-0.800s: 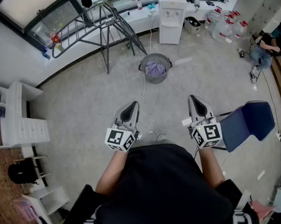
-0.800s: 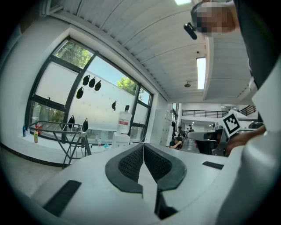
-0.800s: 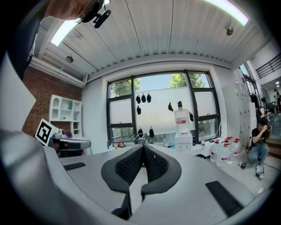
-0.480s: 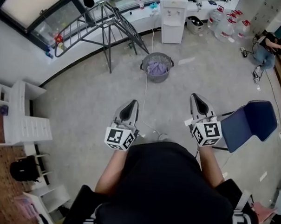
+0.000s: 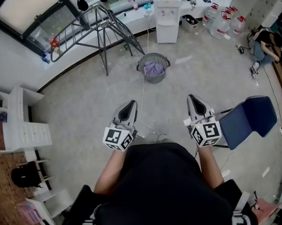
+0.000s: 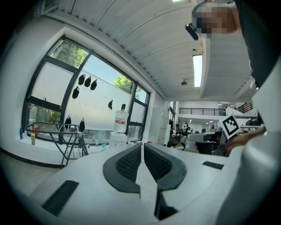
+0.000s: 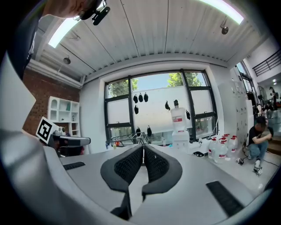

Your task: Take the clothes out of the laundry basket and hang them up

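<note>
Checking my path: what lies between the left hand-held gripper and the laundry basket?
The head view shows bare floor between the left hand-held gripper and the laundry basket, apart from a thin white cable trailing along that stretch.

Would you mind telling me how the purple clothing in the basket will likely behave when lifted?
The purple clothing lies crumpled, so it is probably floppy and light. The mesh basket might tip if cloth snags.

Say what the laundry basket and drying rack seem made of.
The laundry basket looks like grey plastic or wire mesh: its wall seems perforated, too small to settle. The drying rack is probably dull grey metal tubing, given its thin straight legs.
</note>
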Motion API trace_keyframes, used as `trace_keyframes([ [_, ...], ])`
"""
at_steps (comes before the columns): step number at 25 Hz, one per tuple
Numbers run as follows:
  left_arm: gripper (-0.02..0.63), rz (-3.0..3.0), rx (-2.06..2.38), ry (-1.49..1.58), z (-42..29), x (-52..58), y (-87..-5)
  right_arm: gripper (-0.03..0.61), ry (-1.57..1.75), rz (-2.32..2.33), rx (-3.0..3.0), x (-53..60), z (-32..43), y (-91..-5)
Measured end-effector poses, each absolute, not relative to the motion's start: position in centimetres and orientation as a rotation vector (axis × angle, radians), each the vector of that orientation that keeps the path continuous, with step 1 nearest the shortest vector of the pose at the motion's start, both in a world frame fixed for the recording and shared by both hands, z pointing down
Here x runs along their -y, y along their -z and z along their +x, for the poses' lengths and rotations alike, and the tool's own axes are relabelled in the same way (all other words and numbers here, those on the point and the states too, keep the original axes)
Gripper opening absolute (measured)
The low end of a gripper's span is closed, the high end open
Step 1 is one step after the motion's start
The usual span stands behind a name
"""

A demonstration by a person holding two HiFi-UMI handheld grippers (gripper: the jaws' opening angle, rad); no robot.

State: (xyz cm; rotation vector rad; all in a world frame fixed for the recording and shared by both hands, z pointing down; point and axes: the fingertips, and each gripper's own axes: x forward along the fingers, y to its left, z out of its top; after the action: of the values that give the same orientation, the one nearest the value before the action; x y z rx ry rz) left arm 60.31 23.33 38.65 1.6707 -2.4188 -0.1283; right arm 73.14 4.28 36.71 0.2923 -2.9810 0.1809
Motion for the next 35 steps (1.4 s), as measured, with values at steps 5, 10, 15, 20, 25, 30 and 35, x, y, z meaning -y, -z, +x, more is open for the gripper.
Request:
trace_keyframes([
  [5, 0.078, 1.630, 2.378, 0.113, 59.4, -24.0, -39.6, 0.115, -0.221, 0.244, 2.936, -5.0, 72.3, -38.4],
  [10, 0.199, 1.579, 2.397, 0.068, 57.8, -24.8, -39.9, 0.193, -0.256, 0.223, 2.927, -4.9, 71.3, -39.0],
  [15, 0.199, 1.522, 2.415, 0.109, 57.3, -25.3, -40.2, 0.192, -0.291, 0.206, 2.907, -4.3, 70.2, -40.5],
  [20, 0.199, 1.493, 2.431, 0.099, 53.7, -26.3, -40.6, 0.192, -0.293, 0.187, 2.881, -4.7, 67.0, -41.1],
  [25, 0.199, 1.478, 2.428, 0.126, 47.5, -26.2, -42.5, 0.193, -0.271, 0.187, 2.831, -4.8, 62.9, -42.5],
  [30, 0.200, 1.483, 2.401, 0.153, 39.5, -24.9, -44.6, 0.193, -0.262, 0.213, 2.760, -4.1, 56.5, -44.0],
  [35, 0.201, 1.522, 2.371, 0.185, 31.0, -23.1, -45.0, 0.193, -0.409, 0.172, 2.731, -3.5, 46.0, -44.6],
])
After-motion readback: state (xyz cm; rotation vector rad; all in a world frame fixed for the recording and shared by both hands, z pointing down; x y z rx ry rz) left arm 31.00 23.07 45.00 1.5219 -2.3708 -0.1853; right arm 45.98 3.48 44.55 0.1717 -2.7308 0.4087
